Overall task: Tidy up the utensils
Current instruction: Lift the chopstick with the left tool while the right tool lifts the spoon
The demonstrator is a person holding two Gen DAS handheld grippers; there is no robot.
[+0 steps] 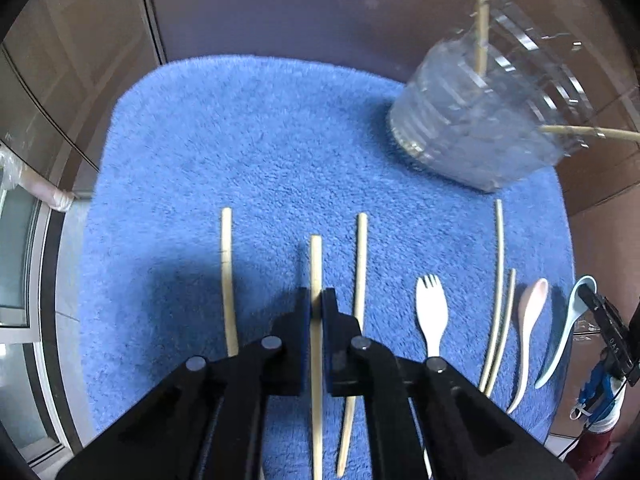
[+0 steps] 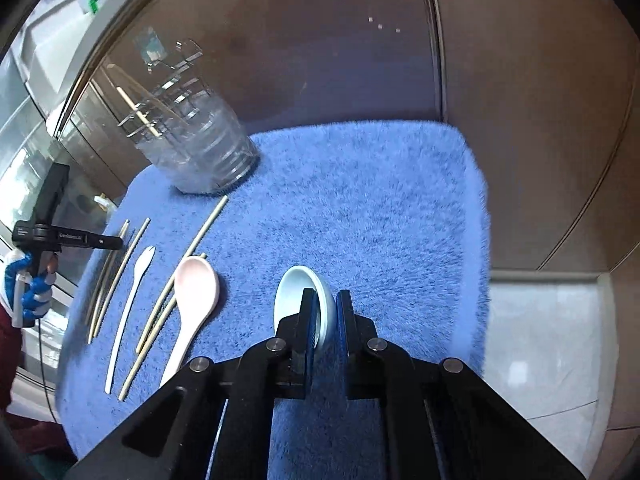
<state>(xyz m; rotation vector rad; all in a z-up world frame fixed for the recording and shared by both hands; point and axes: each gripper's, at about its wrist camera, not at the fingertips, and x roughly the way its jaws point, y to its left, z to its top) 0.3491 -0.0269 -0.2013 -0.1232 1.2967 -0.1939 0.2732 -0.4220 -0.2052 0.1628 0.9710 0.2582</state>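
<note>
On the blue fluffy mat (image 1: pixel 280 140) I see one container, a clear plastic cup (image 1: pixel 476 120) with ribbed walls, standing at the far side of the mat. Inside it there are two wooden chopsticks (image 1: pixel 480 20); they lean against the rim and stick out over the top, one toward the far side and one to the right. Through the blur of the wall I cannot tell if something more is in the cup.

My left gripper (image 1: pixel 319 300) is closed on a single chopstick (image 1: pixel 316 264), which runs straight between the two pads. Two other loose chopsticks (image 1: pixel 227 280) lie on each side of it on the mat. More to the right lie a white spork (image 1: pixel 431 312), a pair of thin chopsticks (image 1: pixel 498 300) and a pink spoon (image 1: pixel 530 320).

My right gripper (image 2: pixel 324 312) is closed on the pale blue spoon (image 2: pixel 296 292); the pads pinch the edge of its bowl. This spoon is at the near right part of the mat, well apart from the cup.
</note>
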